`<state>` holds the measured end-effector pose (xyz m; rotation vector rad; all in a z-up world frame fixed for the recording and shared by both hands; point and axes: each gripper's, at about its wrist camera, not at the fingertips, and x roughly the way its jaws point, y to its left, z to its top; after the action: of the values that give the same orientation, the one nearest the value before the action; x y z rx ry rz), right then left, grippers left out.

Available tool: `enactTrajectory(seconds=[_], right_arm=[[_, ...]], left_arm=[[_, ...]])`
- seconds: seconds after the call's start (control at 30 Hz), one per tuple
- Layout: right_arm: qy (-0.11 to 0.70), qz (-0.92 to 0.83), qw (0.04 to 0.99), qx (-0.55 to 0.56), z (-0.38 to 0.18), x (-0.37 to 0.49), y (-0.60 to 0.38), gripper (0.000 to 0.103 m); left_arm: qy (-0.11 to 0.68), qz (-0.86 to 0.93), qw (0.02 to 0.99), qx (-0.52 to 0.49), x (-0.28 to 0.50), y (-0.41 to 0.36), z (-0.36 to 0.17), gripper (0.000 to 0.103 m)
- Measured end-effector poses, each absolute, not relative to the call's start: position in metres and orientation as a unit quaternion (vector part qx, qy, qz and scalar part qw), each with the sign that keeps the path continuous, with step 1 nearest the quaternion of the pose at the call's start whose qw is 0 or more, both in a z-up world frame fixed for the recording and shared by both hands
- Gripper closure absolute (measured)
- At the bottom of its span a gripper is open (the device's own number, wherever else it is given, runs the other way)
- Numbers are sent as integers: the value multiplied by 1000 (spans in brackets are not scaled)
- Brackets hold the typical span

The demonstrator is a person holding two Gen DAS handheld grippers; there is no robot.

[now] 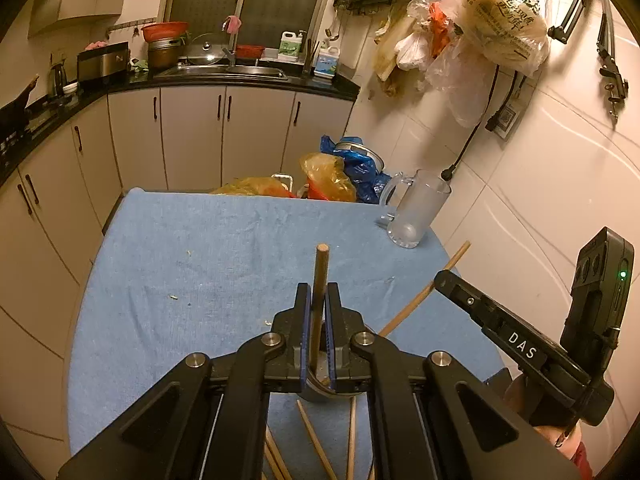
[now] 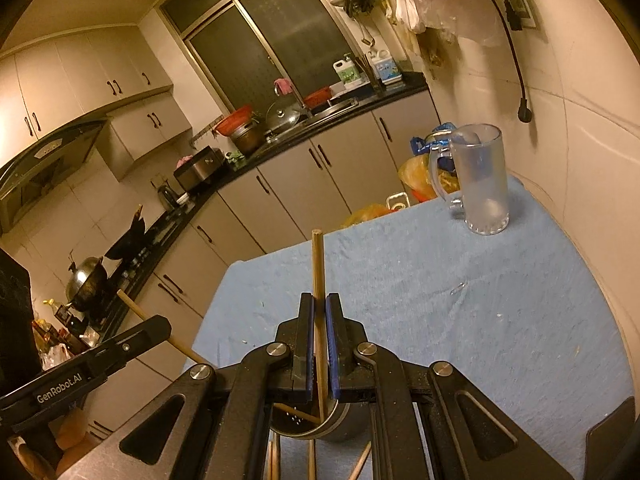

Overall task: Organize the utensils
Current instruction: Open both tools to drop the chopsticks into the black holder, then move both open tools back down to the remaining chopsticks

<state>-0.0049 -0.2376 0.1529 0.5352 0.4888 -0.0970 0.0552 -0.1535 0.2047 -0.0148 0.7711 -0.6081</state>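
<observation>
My left gripper is shut on a wooden chopstick that stands upright between its blue pads. My right gripper is shut on another wooden chopstick, also upright; it shows in the left wrist view slanting beside the right gripper's finger. Below both grippers sits a round metal holder with a chopstick in it. Several loose chopsticks lie on the blue cloth near the front. A glass mug stands at the far right of the table.
Plastic bags and a pot sit on the floor behind the table. The white tiled wall runs close along the right. Kitchen cabinets and a black counter with a sink line the back and left.
</observation>
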Motion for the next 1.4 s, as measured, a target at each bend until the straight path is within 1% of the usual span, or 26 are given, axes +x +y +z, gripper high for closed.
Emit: enactTrajectory(seconds=[0.13,0.27,0.43,0.57,0.83,0.97,1.17,1.4], right_arm=[[238,-46,933,264,153,-7,-238,95],[232,-47,934,268,158,-14,-239,92],[224,-42,934,275,164,-32,-238,90],[227,-33,933,279,162,-47,-233,88],[241,-16,927,288,147,-72,-220,88],[258,-8,923,286,134,-80,-209,87],[295,0,911,289,104,-86,-197,86],[331,2,893,305,66,-94,-193,86]], left_arm=[[368,-294,882,-8,54,-151,206,96],[358,-293,887,-11,48,-145,212,85],[347,-294,891,-14,36,-135,219,85],[335,-291,896,-16,22,-124,224,79],[323,-290,901,-30,-4,-95,225,76],[332,-287,898,-36,-14,-84,212,75],[371,-274,886,-44,-17,-70,174,75],[458,-238,855,-40,1,-67,108,75]])
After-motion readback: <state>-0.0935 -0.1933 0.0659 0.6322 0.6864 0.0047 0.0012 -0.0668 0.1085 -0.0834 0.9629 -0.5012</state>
